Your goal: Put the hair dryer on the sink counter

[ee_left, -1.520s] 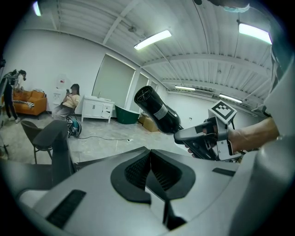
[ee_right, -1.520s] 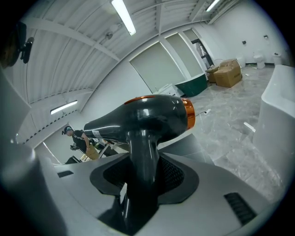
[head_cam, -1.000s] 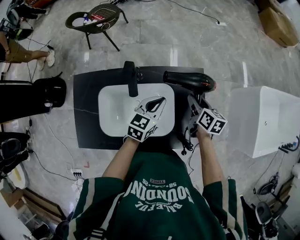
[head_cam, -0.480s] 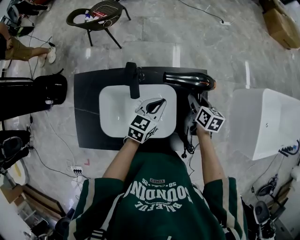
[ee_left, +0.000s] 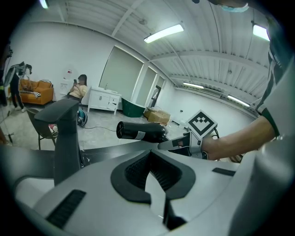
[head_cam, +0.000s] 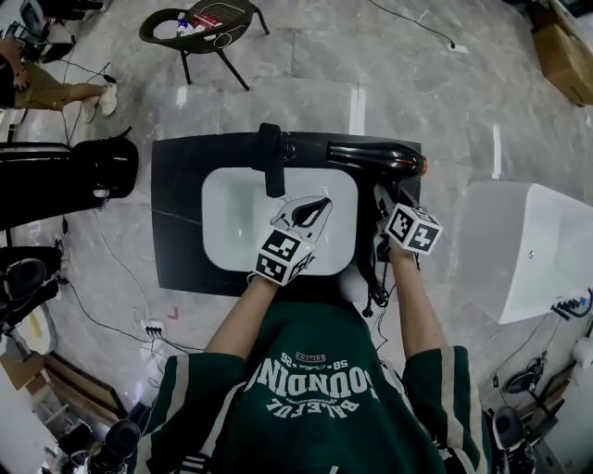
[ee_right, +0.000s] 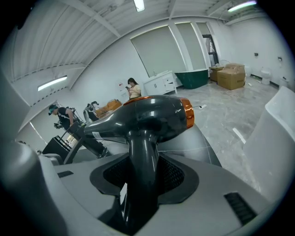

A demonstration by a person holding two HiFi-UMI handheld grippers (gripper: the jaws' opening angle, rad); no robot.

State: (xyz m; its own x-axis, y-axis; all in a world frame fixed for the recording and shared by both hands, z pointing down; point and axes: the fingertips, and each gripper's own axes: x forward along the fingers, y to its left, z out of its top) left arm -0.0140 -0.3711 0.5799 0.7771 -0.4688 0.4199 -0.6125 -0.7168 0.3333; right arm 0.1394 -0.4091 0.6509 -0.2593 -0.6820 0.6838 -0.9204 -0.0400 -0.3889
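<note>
A black hair dryer [head_cam: 375,157] with an orange ring at its rear lies crosswise over the back right of the dark sink counter [head_cam: 176,213]. My right gripper [head_cam: 381,200] is shut on its handle, which stands between the jaws in the right gripper view [ee_right: 143,170]. I cannot tell whether the dryer touches the counter. My left gripper [head_cam: 320,202] hovers over the white basin [head_cam: 232,218], shut and holding nothing. From the left gripper view the dryer [ee_left: 140,131] shows beyond the black faucet [ee_left: 67,138].
The faucet [head_cam: 271,157] stands at the basin's back edge. The dryer's cable [head_cam: 375,278] hangs off the counter's front right. A white tub [head_cam: 537,250] stands to the right, a black bag [head_cam: 65,180] to the left, and a chair [head_cam: 199,23] and a seated person [head_cam: 46,88] beyond.
Hardly anything: the right gripper with the dryer has edged slightly away from me. The left gripper stays over the basin.
</note>
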